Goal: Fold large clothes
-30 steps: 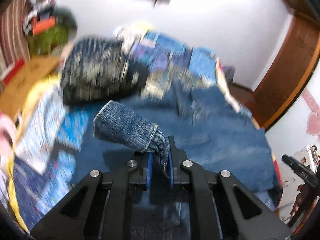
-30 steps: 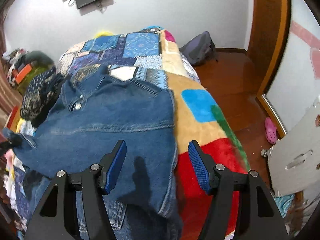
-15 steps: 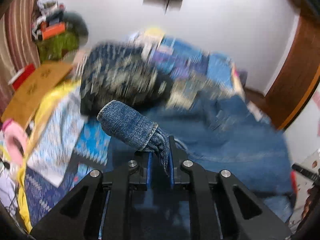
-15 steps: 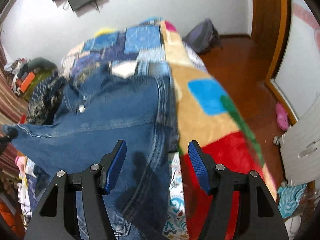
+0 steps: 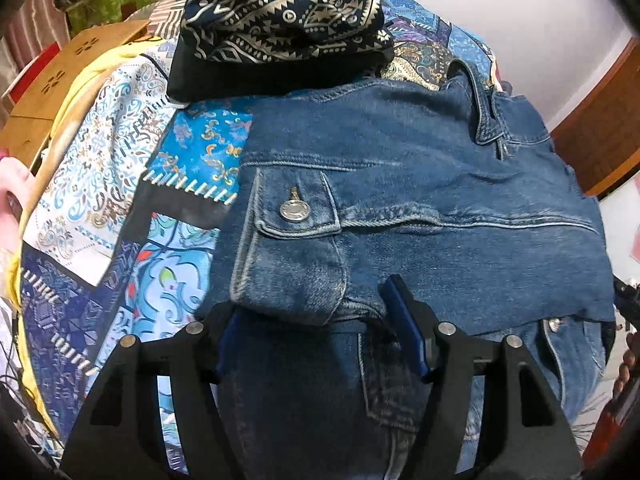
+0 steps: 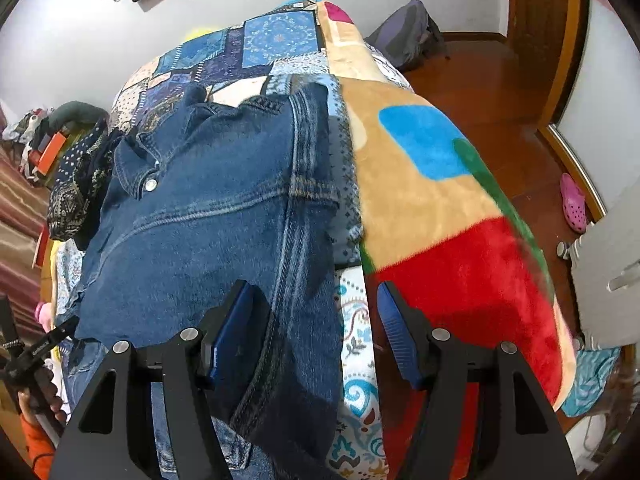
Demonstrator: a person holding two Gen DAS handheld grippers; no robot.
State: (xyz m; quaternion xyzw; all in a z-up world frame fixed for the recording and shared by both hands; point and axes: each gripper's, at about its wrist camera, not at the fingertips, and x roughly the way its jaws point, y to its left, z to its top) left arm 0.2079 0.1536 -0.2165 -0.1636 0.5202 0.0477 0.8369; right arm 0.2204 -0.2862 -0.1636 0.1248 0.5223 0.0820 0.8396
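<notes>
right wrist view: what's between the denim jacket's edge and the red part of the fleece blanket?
In the right wrist view, a strip of white paisley-printed bedspread shows between the denim jacket and the fleece blanket. The right gripper straddles that strip, open.

Denim jacket (image 5: 400, 184) on patchwork quilt (image 5: 100, 168)

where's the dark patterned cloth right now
In the left wrist view the dark patterned cloth lies bunched at the top, on the quilt, just beyond the denim jacket.

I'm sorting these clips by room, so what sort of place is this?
Most likely a bedroom at home: a bed under a patchwork quilt and a fleece blanket, a denim jacket spread on it, and a pink clog on the wooden floor.
</notes>
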